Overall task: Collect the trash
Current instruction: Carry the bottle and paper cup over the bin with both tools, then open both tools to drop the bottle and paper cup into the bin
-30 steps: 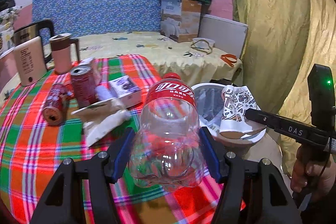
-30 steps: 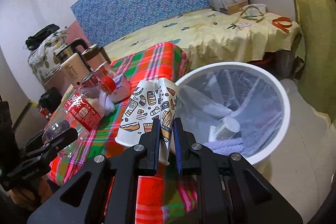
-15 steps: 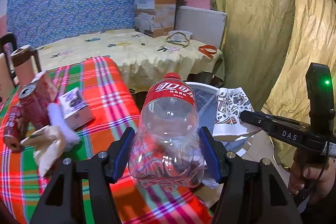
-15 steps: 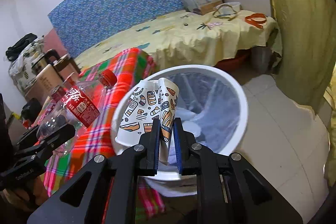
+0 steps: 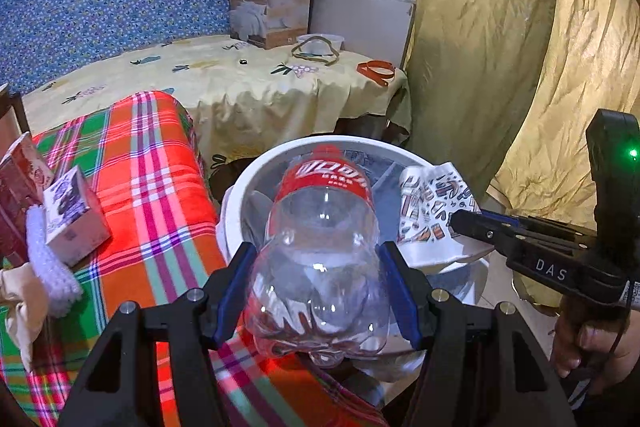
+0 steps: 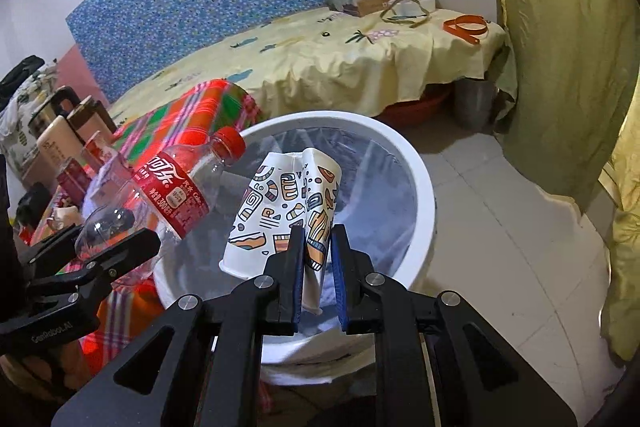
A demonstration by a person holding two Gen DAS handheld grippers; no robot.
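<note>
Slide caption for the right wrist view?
Right gripper pinches a flattened patterned paper cup over the white bin; left gripper brings a cola bottle alongside.

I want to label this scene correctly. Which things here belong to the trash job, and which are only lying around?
Job: plastic bottle in left gripper; crushed paper cup in right gripper; white bin.

Lying around: cardboard box, orange strap, small carton.
</note>
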